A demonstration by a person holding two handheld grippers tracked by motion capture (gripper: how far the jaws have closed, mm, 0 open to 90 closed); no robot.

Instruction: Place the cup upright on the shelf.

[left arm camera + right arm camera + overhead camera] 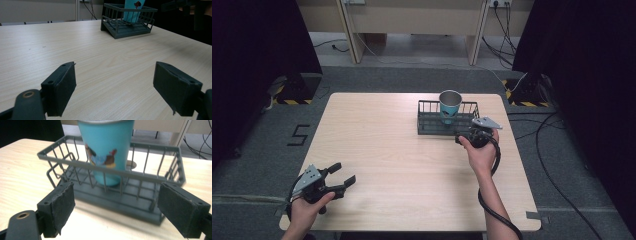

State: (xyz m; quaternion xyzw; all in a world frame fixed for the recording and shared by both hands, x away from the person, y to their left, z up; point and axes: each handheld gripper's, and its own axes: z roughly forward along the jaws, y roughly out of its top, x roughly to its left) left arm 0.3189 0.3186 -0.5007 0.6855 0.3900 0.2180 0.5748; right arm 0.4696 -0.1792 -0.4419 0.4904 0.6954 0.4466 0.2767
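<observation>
Right gripper [116, 207], fingers apart, faces the wire basket [160, 178] — reaching over its wall could tip the blue cup [106, 147]; left gripper [343, 178] fingers apart too.

The cup [106, 150] is cut off at the top edge in the right gripper view; basket [140, 176] bars hide its base.
</observation>
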